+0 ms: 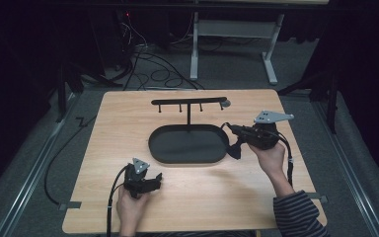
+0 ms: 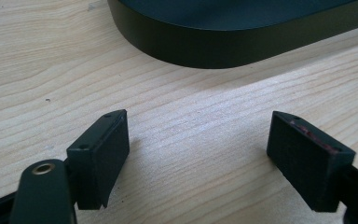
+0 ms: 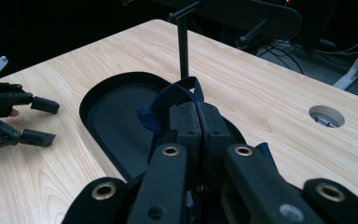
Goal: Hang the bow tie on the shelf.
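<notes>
A black oval tray [image 1: 154, 148] lies mid-table, with a thin post rising from its far rim to a black bar with several hooks [image 1: 187, 101]. My right gripper [image 1: 227, 127] hovers over the tray's right end, shut on a dark blue strap [image 1: 236, 148] that hangs down from it. In the right gripper view the jaws [image 3: 198, 109] meet on the strap [image 3: 168, 100], whose loop sticks up in front of the post [image 3: 182, 46]. My left gripper [image 1: 158, 178] rests low near the front of the table, open with nothing between its fingers [image 2: 198, 126], facing the tray wall [image 2: 205, 46].
A round cable hole [image 3: 326, 115] sits in the wooden tabletop behind the rack's right end. Bare wood lies to the left of the tray and along the front edge. Cables and a white desk frame [image 1: 271, 49] stand on the floor beyond the table.
</notes>
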The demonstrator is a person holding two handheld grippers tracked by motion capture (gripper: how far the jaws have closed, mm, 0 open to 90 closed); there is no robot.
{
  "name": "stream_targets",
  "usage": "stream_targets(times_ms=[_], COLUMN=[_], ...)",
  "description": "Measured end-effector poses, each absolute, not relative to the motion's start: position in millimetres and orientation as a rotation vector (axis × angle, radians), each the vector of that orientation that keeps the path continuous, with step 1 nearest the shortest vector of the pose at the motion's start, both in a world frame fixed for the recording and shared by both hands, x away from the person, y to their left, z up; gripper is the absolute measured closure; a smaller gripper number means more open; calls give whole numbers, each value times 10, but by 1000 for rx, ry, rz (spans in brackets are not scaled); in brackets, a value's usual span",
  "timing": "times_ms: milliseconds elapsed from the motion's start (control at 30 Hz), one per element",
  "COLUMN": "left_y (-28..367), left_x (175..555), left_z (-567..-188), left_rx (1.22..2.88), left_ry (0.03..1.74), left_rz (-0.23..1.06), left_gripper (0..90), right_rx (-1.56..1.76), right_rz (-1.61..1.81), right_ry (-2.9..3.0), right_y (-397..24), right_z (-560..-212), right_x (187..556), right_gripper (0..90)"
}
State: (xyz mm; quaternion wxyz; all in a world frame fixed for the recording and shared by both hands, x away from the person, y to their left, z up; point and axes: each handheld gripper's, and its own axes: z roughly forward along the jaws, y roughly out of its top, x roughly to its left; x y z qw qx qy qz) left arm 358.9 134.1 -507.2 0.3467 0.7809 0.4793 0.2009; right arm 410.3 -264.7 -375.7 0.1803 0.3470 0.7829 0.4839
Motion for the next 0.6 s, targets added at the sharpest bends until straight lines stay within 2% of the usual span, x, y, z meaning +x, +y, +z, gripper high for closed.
stream_targets(times_ms=[600], left_y=[1340], left_x=[3589], left_z=[-5072], left_rx=[2026], left_ry=[1243], left_rz=[521], left_gripper=[212], right_rx=[983], right_rz=[1363], right_ry=[2179], right_y=[-2540], right_z=[-3567], right_x=[4314], right_gripper=[900])
